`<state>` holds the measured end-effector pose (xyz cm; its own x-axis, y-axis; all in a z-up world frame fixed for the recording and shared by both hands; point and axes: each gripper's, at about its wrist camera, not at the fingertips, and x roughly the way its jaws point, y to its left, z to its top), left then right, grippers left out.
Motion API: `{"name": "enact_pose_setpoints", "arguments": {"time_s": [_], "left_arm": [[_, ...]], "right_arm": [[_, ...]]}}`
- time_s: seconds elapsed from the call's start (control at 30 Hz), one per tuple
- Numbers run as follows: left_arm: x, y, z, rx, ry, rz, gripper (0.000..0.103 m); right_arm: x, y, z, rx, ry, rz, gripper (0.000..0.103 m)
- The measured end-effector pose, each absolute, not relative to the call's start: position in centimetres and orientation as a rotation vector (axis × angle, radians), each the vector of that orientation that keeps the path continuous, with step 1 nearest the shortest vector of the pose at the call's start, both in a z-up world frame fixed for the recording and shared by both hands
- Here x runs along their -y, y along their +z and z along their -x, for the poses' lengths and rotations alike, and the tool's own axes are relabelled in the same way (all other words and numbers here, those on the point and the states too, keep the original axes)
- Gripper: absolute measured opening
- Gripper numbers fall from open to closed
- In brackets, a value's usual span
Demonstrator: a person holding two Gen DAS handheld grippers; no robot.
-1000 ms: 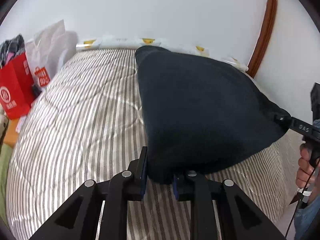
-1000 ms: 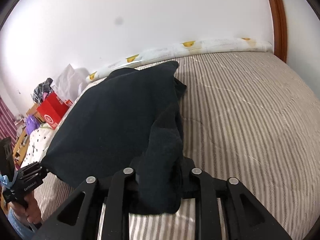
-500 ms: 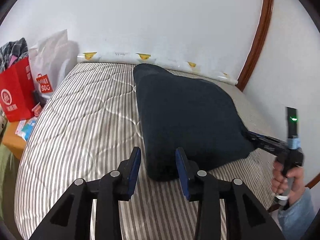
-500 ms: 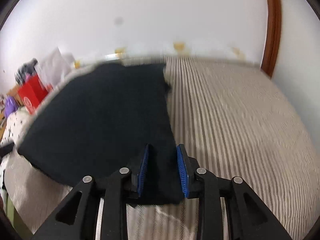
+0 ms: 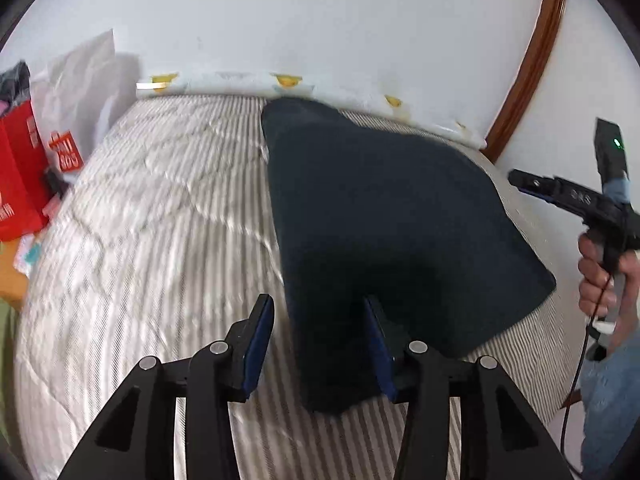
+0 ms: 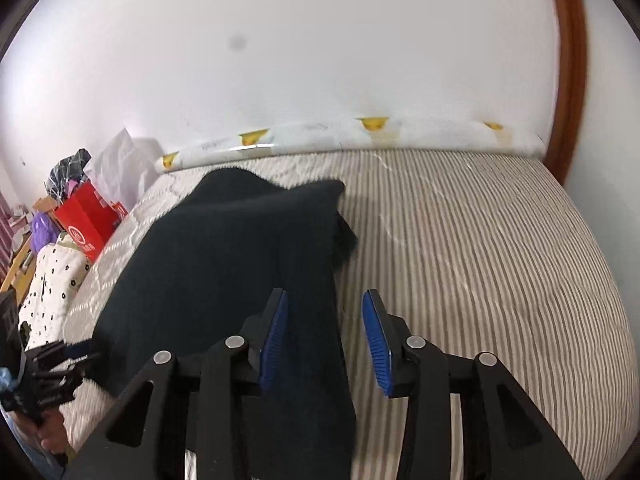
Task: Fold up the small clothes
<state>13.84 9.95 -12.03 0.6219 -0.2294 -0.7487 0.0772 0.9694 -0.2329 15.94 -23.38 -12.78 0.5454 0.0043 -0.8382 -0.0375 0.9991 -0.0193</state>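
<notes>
Released since the earlier frames: both near corners of the dark garment, once pinched, now lie free, and both grippers have just been opening.

Left wrist view: left gripper, lower centre, jaws parted to a moderate gap; the near corner of the dark garment lies between the pads, the right pad against or just beside the cloth, the left pad clear of it. Garment spread flat on the striped bed, centre to right of frame. Right gripper, at right edge, clear of the cloth.

Right wrist view: right gripper, lower centre, jaws likewise parted; garment's folded edge between them, not clamped. Garment fills centre left.

Progress, as judged: one fold laid and let go; further folds to a compact bundle appear to remain.
</notes>
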Motion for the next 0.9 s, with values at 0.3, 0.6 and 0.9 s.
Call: {"name": "enact_pose_setpoints", "arguments": {"time_s": [0.3,0.6,0.9], "left_arm": [[-10.2,-10.4,-20.5,-0.858,-0.149,0.122,0.047],[-10.3,-11.9,-23.3,-0.865,-0.195,0.129,0.051],[-10.4,-12.3,-23.1,-0.887,-0.197,0.147,0.053]], "right_arm": [[24.4,-15.7,-25.8,-1.12,0.032,-0.079,0.046],[26.5,-21.7,-32.5,-1.276,0.01,-0.25,0.044],[25.4,-19.1,-31.7,-1.026,0.127,-0.088,0.01]]}}
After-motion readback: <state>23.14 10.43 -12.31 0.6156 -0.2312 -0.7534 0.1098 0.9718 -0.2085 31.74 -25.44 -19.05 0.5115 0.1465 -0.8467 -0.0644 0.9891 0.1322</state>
